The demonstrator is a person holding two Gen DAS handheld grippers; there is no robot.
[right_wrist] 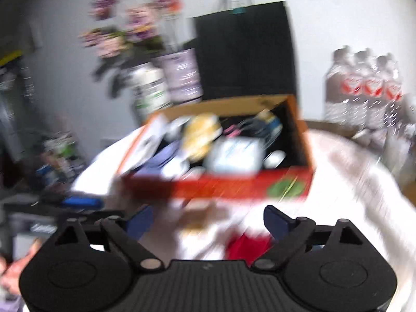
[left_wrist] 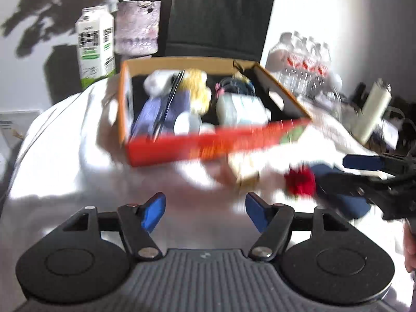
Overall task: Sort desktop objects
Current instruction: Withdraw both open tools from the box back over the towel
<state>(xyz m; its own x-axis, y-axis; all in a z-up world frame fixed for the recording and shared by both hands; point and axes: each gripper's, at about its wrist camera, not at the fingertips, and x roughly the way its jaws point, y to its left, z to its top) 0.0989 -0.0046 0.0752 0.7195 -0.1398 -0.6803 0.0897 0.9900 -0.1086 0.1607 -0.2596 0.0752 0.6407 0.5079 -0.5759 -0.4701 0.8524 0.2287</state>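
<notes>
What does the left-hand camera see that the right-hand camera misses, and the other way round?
Only the left wrist view shows the white cylinder at the far right and the right gripper, open, beside the red object. Only the right wrist view shows the cluttered shelves at far left. Both share the red box full of items, the black bag, the flower vase, the milk carton and the bottle pack.

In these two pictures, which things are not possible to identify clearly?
- Small red object on the white cloth: right wrist view, motion blur; cut by the right hand-held gripper.
- Items inside the orange cardboard box: left wrist view, blurred.
- Printing on the white-green carton: too small.
</notes>
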